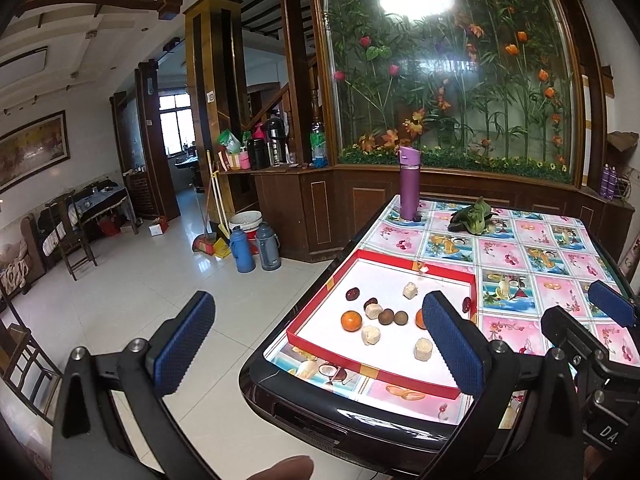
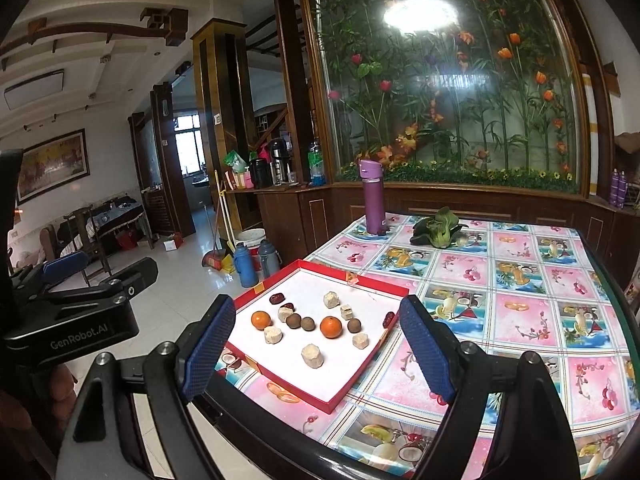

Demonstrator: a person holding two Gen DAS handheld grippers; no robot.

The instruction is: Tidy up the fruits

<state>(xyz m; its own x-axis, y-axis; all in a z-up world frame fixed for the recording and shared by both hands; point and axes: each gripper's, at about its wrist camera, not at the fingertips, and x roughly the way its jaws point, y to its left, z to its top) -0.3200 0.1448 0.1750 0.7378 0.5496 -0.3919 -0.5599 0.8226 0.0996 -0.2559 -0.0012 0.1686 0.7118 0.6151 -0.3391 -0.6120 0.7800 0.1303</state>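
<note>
Both grippers held off the near table edge, nothing picked up. Left gripper (image 1: pixel 316 344) spread wide, empty; right gripper (image 2: pixel 318 354) likewise spread, empty.

Fruit all inside the red tray (image 2: pixel 362 278) w/ white floor, near table corner, on the patterned tablecloth (image 2: pixel 520 320). Contents mixed, not grouped: two oranges (image 2: pixel 261 319) (image 2: pixel 331 327), small brown round fruits (image 2: pixel 294 320), dark red dates (image 2: pixel 276 298), pale cut chunks (image 2: pixel 311 355) (what they are, can't tell). One date (image 2: pixel 388 319) sits right against the tray's right wall.

Risks, as judged:
- Round brown fruits + oranges prob. roll if nudged; a wide finger sweeping in could scatter neighbours, since the central cluster lies close together, some pieces touching.
- Date at the wall: little room for a finger on the wall side, likely a slipped pinch.
- Pale chunks look crumbly; hard squeeze may break them.
- Tray light, near table edge; pushing sideways could slide it toward the drop.
- Purple bottle (image 2: pixel 373 196) and greens (image 2: pixel 438 226) well apart at the far side, no issue.
</note>
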